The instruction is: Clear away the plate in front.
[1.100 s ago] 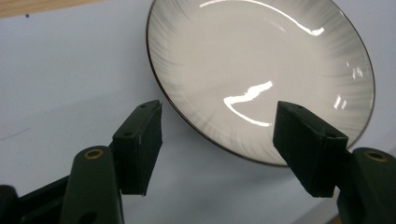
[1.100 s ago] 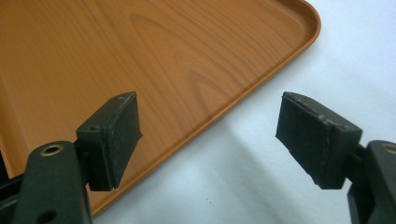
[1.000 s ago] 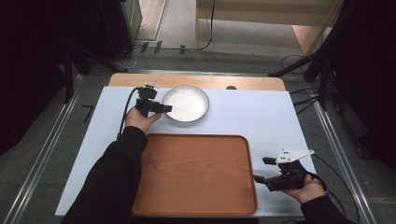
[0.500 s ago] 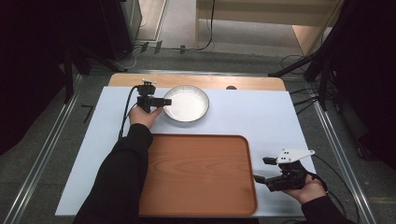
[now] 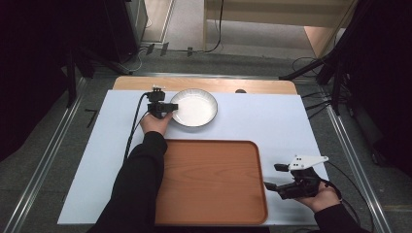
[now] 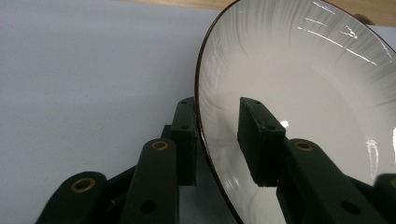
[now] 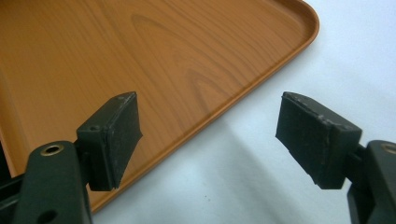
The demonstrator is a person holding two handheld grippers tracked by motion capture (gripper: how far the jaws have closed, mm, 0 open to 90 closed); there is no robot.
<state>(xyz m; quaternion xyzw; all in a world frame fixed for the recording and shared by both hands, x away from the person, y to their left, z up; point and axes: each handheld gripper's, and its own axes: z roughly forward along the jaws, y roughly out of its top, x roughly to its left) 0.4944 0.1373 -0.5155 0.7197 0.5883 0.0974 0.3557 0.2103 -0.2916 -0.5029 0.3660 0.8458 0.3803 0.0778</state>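
The left gripper [image 6: 217, 140] straddles the white bowl's [image 5: 195, 107] rim, jaws not yet pinching it. The right gripper [image 7: 210, 140] hovers spread wide beside the wooden tray [image 5: 214, 179].

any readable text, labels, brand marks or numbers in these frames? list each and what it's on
None. The white bowl, the wooden tray, the pale blue table cover, the left gripper and the right gripper all carry no readable print, label or number.
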